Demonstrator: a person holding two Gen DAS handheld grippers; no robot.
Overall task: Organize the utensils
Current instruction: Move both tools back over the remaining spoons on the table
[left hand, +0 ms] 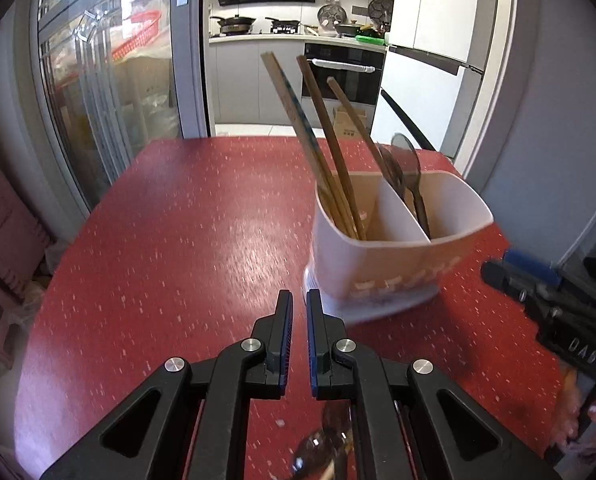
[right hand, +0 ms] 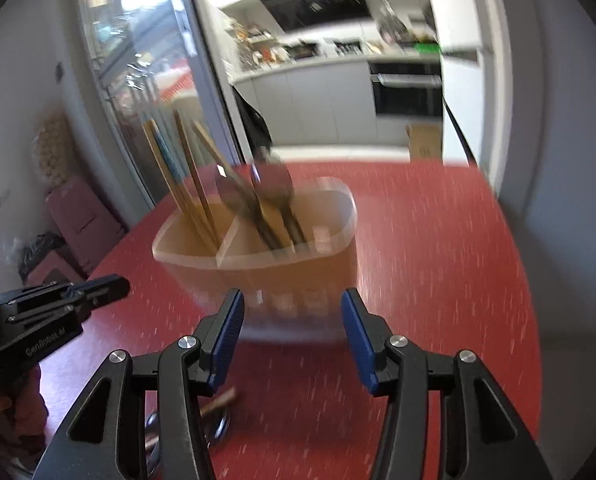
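Spoon [left hand: 326,440] on the table [left hand: 178,240] looks light, slick; pinch its handle. Left gripper [left hand: 299,298] pressed together, right gripper [right hand: 292,300] spread, both empty.

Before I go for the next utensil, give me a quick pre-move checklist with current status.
1. Holder upright on the table: ok.
2. Chopsticks in the holder's left compartment, spoons in the right one, as the left wrist view shows them: ok.
3. Left gripper empty: ok, jaws shut with nothing between them.
4. Right gripper ready to grasp: ok, jaws open and empty, short of the holder.
5. Next utensil located: cannot tell; something brown and shiny lies under the left gripper, mostly hidden.
6. Right wrist view sharp enough to aim: not ok, blurred.
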